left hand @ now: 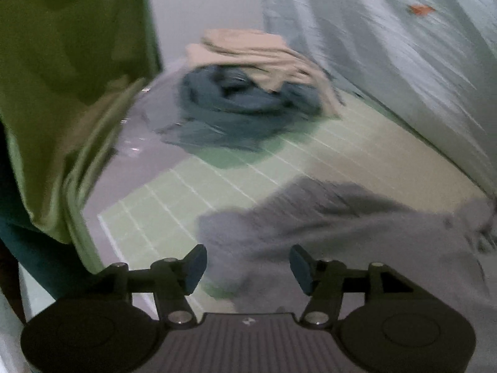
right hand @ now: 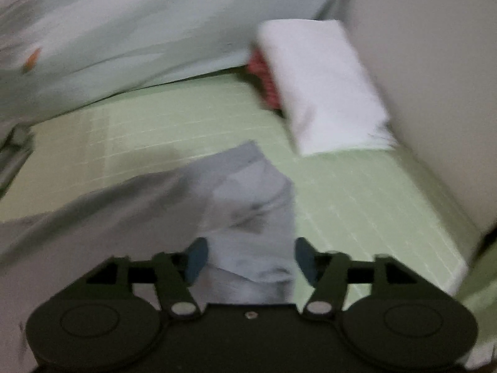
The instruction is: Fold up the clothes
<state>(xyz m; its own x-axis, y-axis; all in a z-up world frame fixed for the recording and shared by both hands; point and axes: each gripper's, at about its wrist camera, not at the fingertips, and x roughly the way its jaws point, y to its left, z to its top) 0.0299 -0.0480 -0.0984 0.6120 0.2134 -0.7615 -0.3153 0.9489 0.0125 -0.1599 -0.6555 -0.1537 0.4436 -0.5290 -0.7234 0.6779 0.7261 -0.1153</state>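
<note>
A grey garment (left hand: 357, 236) is being left spread on the green gridded mat (left hand: 357, 155). The left gripper (left hand: 248, 269) and right gripper (right hand: 248, 259) are being held released above it, jaws parted, pads off the cloth.

A grey garment (left hand: 326, 227) lies spread and rumpled on the green gridded mat (left hand: 357, 155), one corner doubled over itself at its right end (right hand: 254, 192). Farther back on the left sits a heap: a blue-grey garment (left hand: 242, 112) crumpled at the mat's edge, with a beige one (left hand: 261, 56) bunched on top. At the right, a white folded piece (right hand: 323, 87) rests on the mat, something red (right hand: 264, 71) touching its far side.
</note>
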